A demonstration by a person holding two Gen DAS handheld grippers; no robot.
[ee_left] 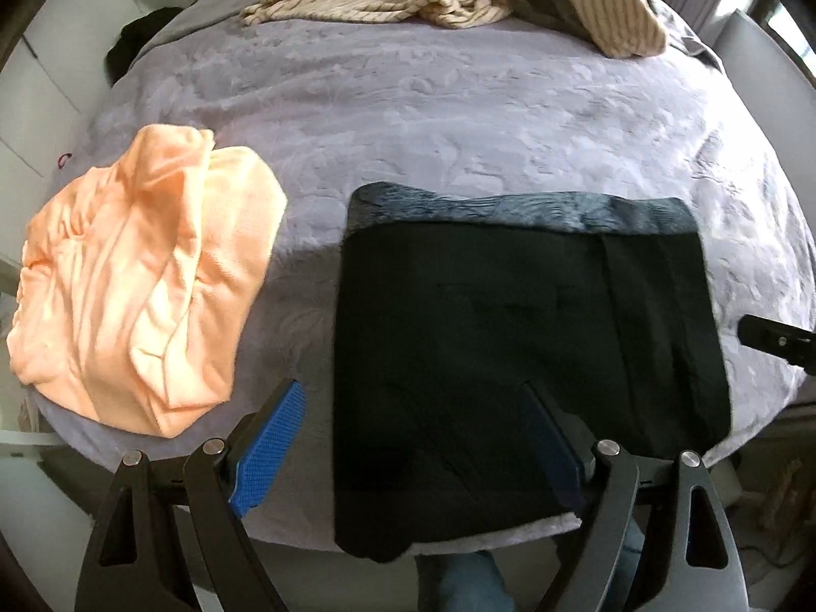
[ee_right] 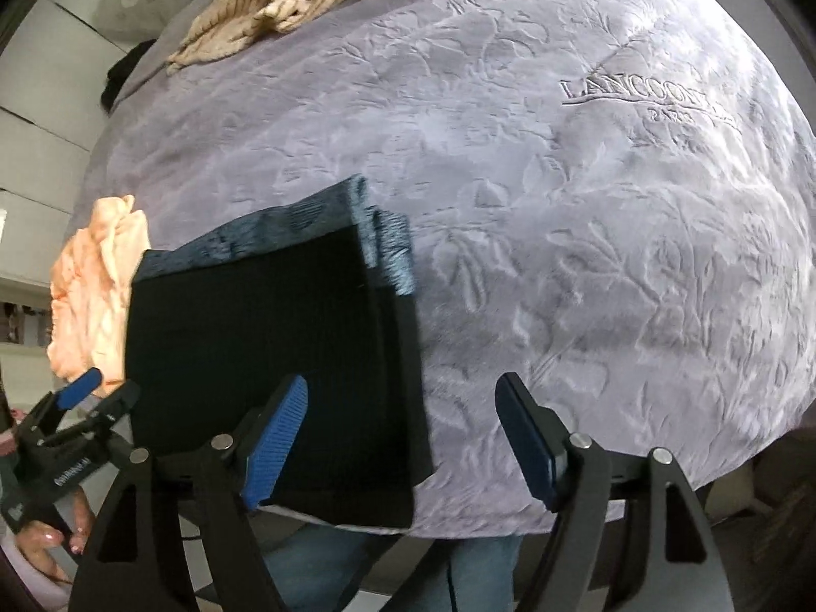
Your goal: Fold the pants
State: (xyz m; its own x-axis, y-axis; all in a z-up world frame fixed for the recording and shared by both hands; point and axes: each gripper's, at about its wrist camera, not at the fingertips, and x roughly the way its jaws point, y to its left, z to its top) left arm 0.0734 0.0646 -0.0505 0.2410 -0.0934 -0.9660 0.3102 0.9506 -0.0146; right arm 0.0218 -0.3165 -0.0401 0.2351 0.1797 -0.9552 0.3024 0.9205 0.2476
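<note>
At about nine o'clock a crumpled peach garment (ee_left: 137,275) lies on the bed (ee_left: 459,117). The left gripper (ee_left: 415,438) hangs with fingers released, grasping nothing. The black pants (ee_left: 525,357) lie at centre, seemingly already folded into a flat rectangle, near edge overhanging at six o'clock. The right gripper (ee_right: 403,438) is likewise spread and empty. Next probably comes a final smoothing; open blanket lies toward three o'clock.
</note>
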